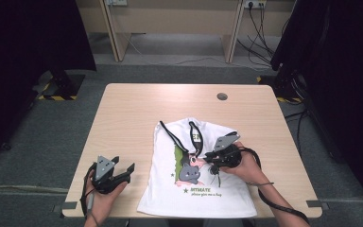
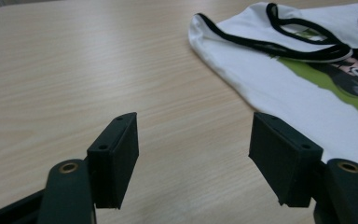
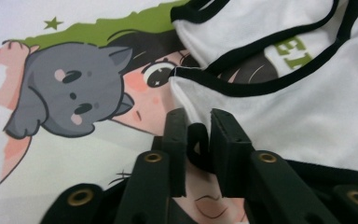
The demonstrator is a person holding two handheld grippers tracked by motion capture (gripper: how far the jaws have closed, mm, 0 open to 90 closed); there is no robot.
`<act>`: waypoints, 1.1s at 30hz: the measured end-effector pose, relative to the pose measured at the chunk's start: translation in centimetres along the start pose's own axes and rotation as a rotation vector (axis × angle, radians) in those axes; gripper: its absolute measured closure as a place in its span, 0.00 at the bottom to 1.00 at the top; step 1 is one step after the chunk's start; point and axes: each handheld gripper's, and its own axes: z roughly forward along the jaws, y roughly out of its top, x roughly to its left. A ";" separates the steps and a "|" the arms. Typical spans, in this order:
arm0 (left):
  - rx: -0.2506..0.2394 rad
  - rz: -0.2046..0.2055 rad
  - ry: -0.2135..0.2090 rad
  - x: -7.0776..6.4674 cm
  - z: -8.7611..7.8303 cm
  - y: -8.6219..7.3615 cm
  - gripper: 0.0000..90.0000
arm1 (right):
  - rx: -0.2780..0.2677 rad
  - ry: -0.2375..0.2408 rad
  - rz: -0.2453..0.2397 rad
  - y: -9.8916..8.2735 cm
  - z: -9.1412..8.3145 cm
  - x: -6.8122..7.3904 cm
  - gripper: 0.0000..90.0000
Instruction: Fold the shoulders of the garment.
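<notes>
Grey carpet lay under a light wooden table (image 1: 123,118). On the table lay a white shirt (image 1: 227,189) with black trim and a cartoon picture of a grey cat (image 3: 65,93). The right gripper (image 1: 216,171) sat on top of the shirt, over the picture. Its jaws were nearly closed and pinched a black edge of the shirt (image 3: 196,144) between them. The left gripper (image 2: 193,158) rested on bare wood, well apart from the right one. Its jaws stood wide apart with nothing between them. The shirt lay just ahead of it and to its right.
</notes>
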 end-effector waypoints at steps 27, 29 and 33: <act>0.160 0.459 -0.365 -10.7 13.2 8.4 0.46 | -0.087 -0.040 0.082 -0.7 -1.8 -0.4 0.66; 0.175 0.478 -0.387 -11.2 13.7 8.6 0.48 | -0.085 -0.042 0.079 -0.7 -1.7 -0.3 0.66; 0.224 0.514 -0.413 -11.6 14.5 8.7 0.54 | -0.075 -0.038 0.074 -0.7 -1.4 -0.2 0.66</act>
